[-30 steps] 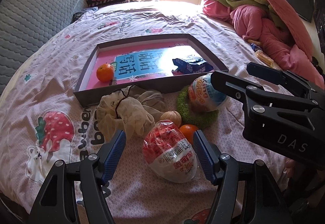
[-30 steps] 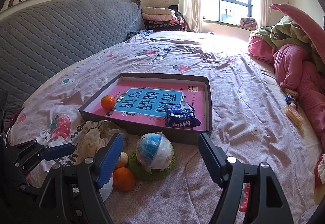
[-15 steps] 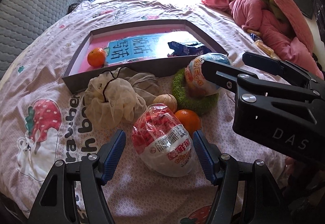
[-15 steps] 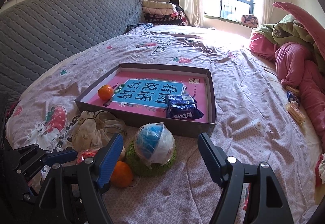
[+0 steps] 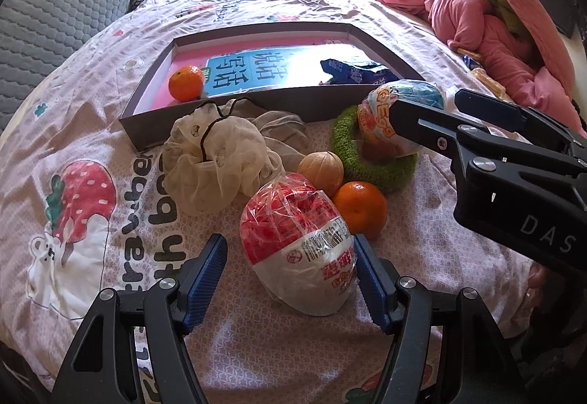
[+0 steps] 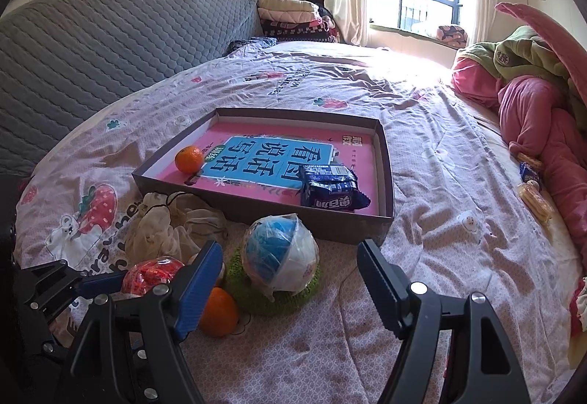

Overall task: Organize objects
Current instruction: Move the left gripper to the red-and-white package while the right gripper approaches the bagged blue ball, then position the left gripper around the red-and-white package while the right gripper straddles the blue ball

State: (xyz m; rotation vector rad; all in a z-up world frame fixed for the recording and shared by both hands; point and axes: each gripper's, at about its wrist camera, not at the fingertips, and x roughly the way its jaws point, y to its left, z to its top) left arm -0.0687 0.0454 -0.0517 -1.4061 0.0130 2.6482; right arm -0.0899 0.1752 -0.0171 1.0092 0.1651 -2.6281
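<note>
The left gripper (image 5: 290, 279) stands with its blue pads apart around a red-and-white plastic egg (image 5: 299, 250) wrapped in clear film, which lies on the bed (image 5: 256, 349). The right-hand pad sits right against the egg's side (whether it truly touches is hard to tell), while the left-hand pad is clear of it, so the egg is not clamped.

The right gripper (image 6: 290, 270) is also spread wide, with nothing between its pads; it hangs above the bedsheet just in front of a blue-and-white wrapped egg (image 6: 280, 253). That egg rests on a green knitted ring (image 6: 271, 297).

Just behind the red egg lie a loose orange (image 5: 361, 208) and a small tan ball (image 5: 320, 167), the two close together. To their left is a crumpled cream mesh bag (image 5: 214, 162) with a dark drawstring, lying against the front wall of a shallow grey box (image 6: 385, 180).

Inside the box a pink-and-blue book (image 6: 271, 162) lies flat as its floor. A second orange (image 6: 189, 159) sits near the box's left wall, and a dark blue snack packet (image 6: 330, 189) lies toward its right front corner.

A heap of pink and green bedding (image 6: 532, 103) is piled at the far right of the bed, well apart from the box.
</note>
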